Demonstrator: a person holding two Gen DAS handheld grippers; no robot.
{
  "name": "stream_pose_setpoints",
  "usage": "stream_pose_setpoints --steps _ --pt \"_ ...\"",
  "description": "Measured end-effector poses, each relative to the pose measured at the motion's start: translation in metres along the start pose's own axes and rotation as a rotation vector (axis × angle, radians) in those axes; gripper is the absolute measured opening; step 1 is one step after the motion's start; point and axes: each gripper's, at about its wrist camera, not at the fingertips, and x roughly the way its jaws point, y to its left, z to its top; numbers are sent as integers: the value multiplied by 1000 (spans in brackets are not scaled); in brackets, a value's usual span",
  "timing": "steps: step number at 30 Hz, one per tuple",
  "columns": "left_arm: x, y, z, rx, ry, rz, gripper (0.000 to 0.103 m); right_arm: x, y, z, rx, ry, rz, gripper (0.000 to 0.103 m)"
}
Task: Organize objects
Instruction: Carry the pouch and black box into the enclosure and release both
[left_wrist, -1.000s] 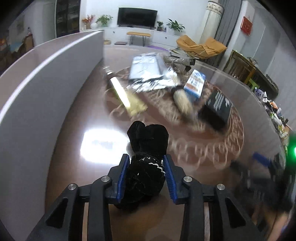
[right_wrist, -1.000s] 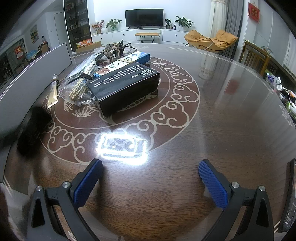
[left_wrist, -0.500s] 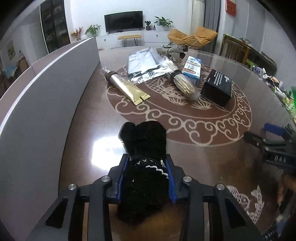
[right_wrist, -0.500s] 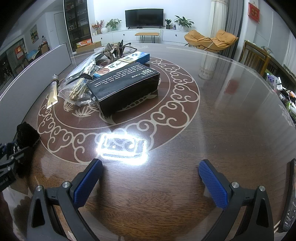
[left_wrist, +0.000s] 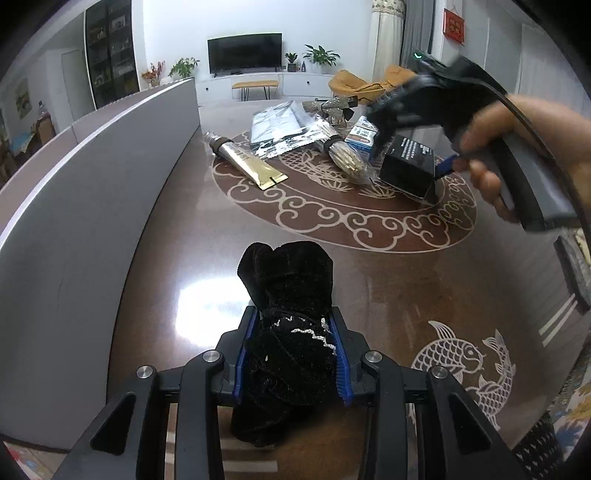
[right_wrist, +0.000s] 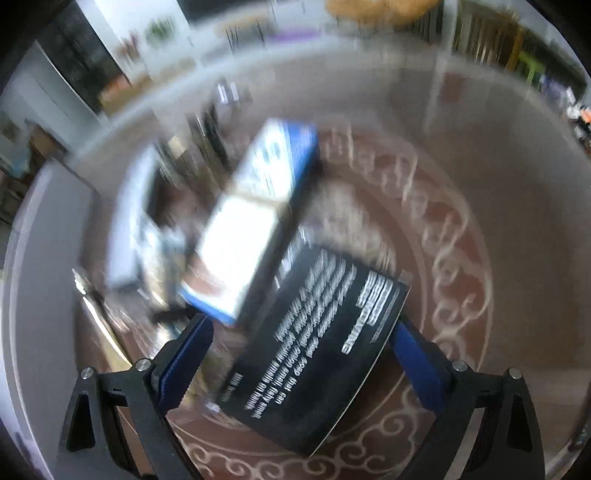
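Black box (right_wrist: 314, 354) w/ white print lies flat on the table's (left_wrist: 388, 288) round scroll pattern, between the right gripper's (right_wrist: 295, 354) blue pads. It looks like rigid card, square edges, prob light to moderate weight; smooth printed faces could be a bit slick. Best hold, imo: across the two long side walls, near mid-length, so it won't swing or tip. The jaws have just been closing and now straddle the box. The right-hand pad looks at or v. close to the box edge, the left-hand pad has a clear gap beside it, so no squeeze yet. The right wrist view is smeared, so contact isn't certain. From the left wrist view a hand (left_wrist: 524, 147) grips the tool's handle, angled steeply down over the box.

Just beside it, touching or overlapping one corner, is a blue-and-white carton (right_wrist: 255, 229): also stiff card, likely light, and easy to nudge if the jaws clip it. A bundle of pale sticks in clear wrap (left_wrist: 347, 158) sits next to the box on the other side; thin, prob brittle, crinkly wrap. Further off are a gold tube (left_wrist: 245, 164), soft-walled and dentable, and a silver foil pouch (left_wrist: 280, 125), floppy.

Nearer the table edge, the left gripper (left_wrist: 293, 354) is clamped narrow on a black velvet pouch (left_wrist: 288, 321) w/ a pale cord at its neck. Soft, squashy, grippy fabric, low slip risk; it bulges out ahead of the pads and rests on or just above the tabletop. A grey panel (left_wrist: 92, 192) runs along the left side.
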Motion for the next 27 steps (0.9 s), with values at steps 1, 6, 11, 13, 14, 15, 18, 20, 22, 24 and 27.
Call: stream_pose_setpoints --steps 1,6,11,13,14,15,18,20,22,24,27 --pt "-1 1 -1 -6 0 -8 36 -5 -3 -3 -13 -7 8 70" --pt "-13 7 -3 -71 -8 -91 36 -34 -36 -27 -50 -23 115 59" --pt "-52 14 14 -161 -77 -203 36 -79 -37 -54 -82 -41 295 59" --pt "-78 31 27 -221 -124 -245 37 -100 -14 -61 -99 -46 373 59" --pt "-90 40 33 -241 -150 -248 36 -110 -2 -63 -126 -56 410 59" --pt "-104 55 40 -260 -182 -236 36 -126 27 -68 -177 -70 456 59" --pt "-138 107 57 -308 -258 -138 37 -152 105 -80 -315 -88 572 59" --pt "-149 143 64 -333 -280 -52 36 -164 164 -94 -418 -85 638 59" --pt "-151 182 71 -350 -273 62 36 -169 222 -110 -522 -85 665 59" --pt "-145 218 73 -379 -250 168 37 -159 273 -132 -611 -65 669 59" --pt "-113 268 72 -429 -113 272 54 -122 322 -158 -673 65 629 62"
